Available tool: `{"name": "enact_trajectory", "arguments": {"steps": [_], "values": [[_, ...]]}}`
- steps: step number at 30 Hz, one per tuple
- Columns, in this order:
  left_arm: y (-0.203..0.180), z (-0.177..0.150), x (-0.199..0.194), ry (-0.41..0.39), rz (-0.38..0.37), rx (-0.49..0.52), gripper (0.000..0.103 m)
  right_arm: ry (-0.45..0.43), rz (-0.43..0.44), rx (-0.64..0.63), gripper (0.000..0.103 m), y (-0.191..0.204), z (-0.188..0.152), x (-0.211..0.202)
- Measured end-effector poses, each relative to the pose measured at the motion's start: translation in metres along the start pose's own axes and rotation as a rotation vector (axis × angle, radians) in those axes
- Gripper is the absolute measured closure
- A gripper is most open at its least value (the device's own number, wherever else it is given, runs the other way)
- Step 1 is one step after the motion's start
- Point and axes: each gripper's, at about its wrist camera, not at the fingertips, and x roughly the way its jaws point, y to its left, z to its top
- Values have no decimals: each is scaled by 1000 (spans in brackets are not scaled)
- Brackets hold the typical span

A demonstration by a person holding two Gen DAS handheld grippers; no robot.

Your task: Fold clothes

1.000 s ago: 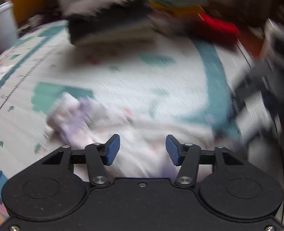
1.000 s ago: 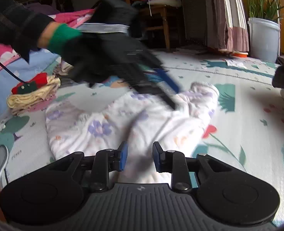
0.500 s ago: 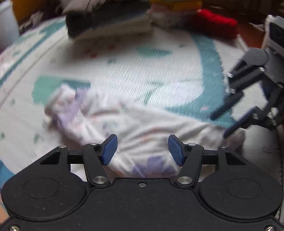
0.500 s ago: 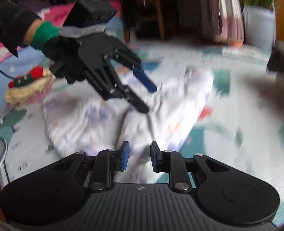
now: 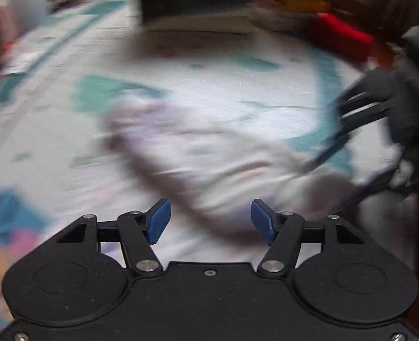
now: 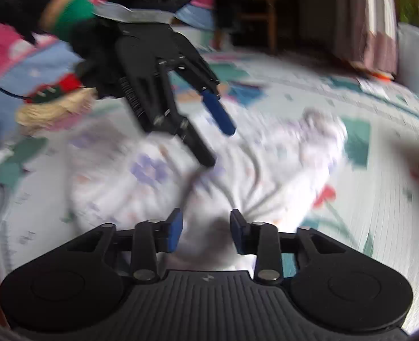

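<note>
Nearest, the right tongs [image 6: 204, 230] are opening over the white floral garment [image 6: 158, 176], which they pinched shut half a second ago; nothing is gripped now. The left tongs [image 5: 209, 220] are also spreading wider, empty, above the same crumpled cloth on the floor mat [image 6: 380, 199]. Both releases suggest a fold just laid. Farther off sit folded stacks [image 5: 209, 8].

Motion blur smears the folded stack [image 5: 209, 8] and the floral garment's [image 5: 209, 153] print.

surface: play mat [image 6: 380, 199] | on it: floral garment [image 6: 158, 187], folded stacks [image 5: 209, 8]
</note>
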Motion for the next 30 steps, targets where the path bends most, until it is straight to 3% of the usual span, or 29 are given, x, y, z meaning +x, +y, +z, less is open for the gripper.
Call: {"name": "enact_trajectory", "arguments": {"steps": [2, 5, 8, 11, 17, 22, 25, 28, 30], "values": [[46, -17, -18, 5, 102, -151, 40, 55, 33, -115, 54, 7, 20, -10], [108, -56, -39, -28, 181, -428, 40, 152, 120, -237, 49, 20, 57, -21], [143, -90, -46, -55, 171, -636, 40, 239, 196, -383, 44, 57, 91, -16], [158, -106, -45, -52, 164, -711, 40, 289, 236, -505, 35, 112, 105, 8], [159, -108, -38, -103, 92, -811, 40, 300, -9, -414, 35, 203, 85, 90], [145, -104, -20, -96, 18, -865, 40, 290, -263, -321, 35, 234, 69, 123], [137, -101, -10, -85, -1, -862, 40, 288, -326, -283, 35, 232, 64, 122], [134, -99, 0, -82, -5, -868, 43, 320, -328, -269, 40, 225, 57, 127], [134, -98, 6, -82, -5, -886, 50, 323, -302, -241, 51, 218, 53, 127]]}}
